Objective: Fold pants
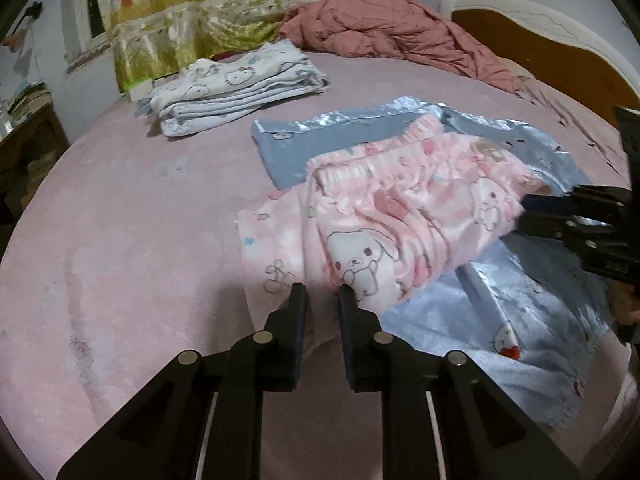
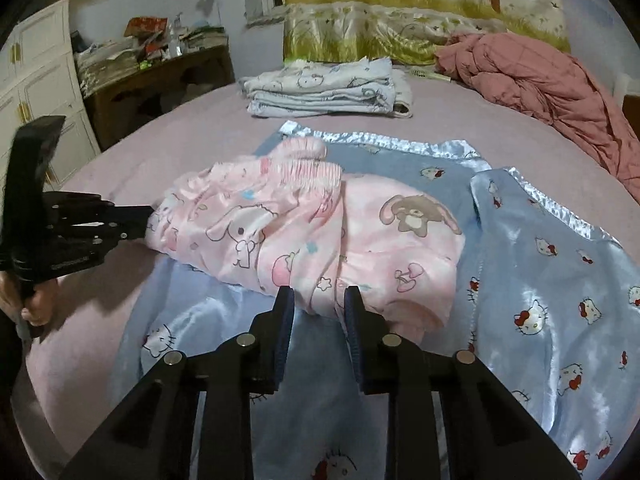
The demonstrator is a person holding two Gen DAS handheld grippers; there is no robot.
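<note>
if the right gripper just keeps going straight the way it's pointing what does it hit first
Most likely the folded pink cartoon-print pants: the right gripper has their near edge right at its fingertips, though actual contact is hard to judge.

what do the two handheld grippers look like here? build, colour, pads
Both alike: left gripper and right gripper are matte black angular linkages with silver round pivot pins, straight fingers and dark-blue ribbed pads. No cables or sleeves visible.
</note>
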